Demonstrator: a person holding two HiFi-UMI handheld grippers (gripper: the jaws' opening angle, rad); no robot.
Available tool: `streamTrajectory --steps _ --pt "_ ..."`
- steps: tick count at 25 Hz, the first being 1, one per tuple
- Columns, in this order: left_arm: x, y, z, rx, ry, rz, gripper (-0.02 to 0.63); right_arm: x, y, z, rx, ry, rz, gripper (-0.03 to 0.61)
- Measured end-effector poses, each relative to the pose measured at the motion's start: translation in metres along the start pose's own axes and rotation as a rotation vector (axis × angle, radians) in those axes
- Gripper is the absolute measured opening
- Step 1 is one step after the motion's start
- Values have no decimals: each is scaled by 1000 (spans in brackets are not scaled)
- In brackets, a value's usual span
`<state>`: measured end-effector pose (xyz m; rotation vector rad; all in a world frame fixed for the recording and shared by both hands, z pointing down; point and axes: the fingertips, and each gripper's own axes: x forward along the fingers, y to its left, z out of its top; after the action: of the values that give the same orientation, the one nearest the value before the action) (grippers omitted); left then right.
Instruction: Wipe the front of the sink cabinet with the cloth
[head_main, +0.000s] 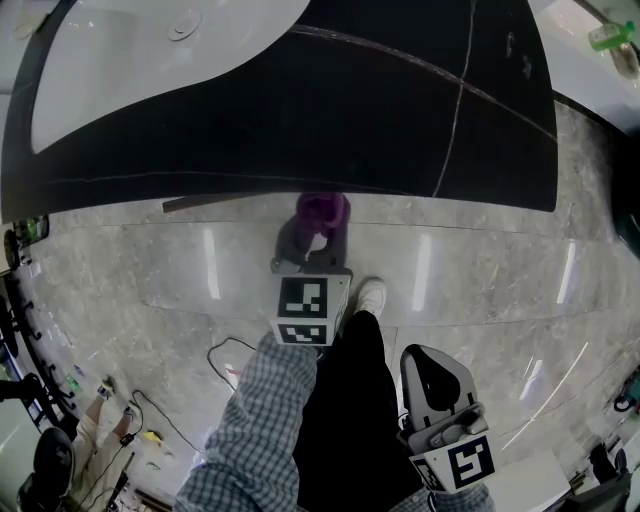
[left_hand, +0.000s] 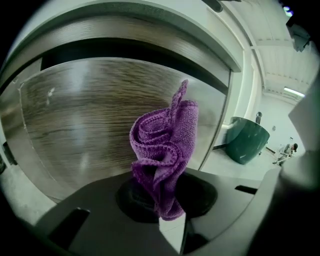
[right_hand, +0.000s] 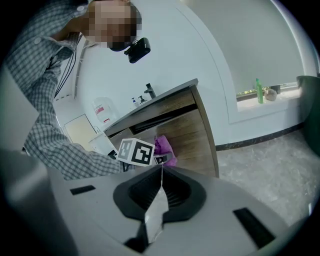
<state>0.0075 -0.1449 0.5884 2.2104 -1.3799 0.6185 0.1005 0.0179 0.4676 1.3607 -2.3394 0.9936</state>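
Note:
A crumpled purple cloth (left_hand: 165, 150) sticks out of my left gripper (left_hand: 167, 200), which is shut on it. Straight ahead and close is the wood-grain front of the sink cabinet (left_hand: 75, 115); whether the cloth touches it I cannot tell. In the head view the cloth (head_main: 322, 212) sits just below the black countertop (head_main: 300, 120), whose overhang hides the cabinet front. The left gripper (head_main: 315, 245) points up at it. My right gripper (head_main: 432, 375) hangs back beside the person's leg, shut and holding nothing. The right gripper view shows its jaws (right_hand: 161, 170) together, with the cabinet (right_hand: 190, 130) beyond them.
A white sink basin (head_main: 150, 60) is set in the countertop. A green bottle (right_hand: 258, 91) stands on a ledge to the right. A dark green bin (left_hand: 247, 140) sits right of the cabinet. Cables (head_main: 225, 360) trail over the marble floor near the person's shoe (head_main: 371, 295).

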Motion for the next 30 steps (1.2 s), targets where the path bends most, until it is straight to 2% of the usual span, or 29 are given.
streamTrajectory --steps 3,8,14,21,27,30 --pt "11 -23 4 55 0 -58 71 -1 -5 1 5 -6 -12 18" --pt "26 -56 10 86 0 -139 71 -5 -9 3 10 -17 -24 18" --pt "45 -104 23 191 -19 -269 71 -13 -20 -5 43 -24 -65 18" --pt "61 -138 23 204 -12 -341 71 -18 -27 -9 64 -26 -89 18" --pt "70 -188 6 268 35 -479 71 -26 -38 -13 67 -33 -103 18" --pt "79 -180 -8 257 85 -462 71 -26 -37 -12 66 -37 -107 18"
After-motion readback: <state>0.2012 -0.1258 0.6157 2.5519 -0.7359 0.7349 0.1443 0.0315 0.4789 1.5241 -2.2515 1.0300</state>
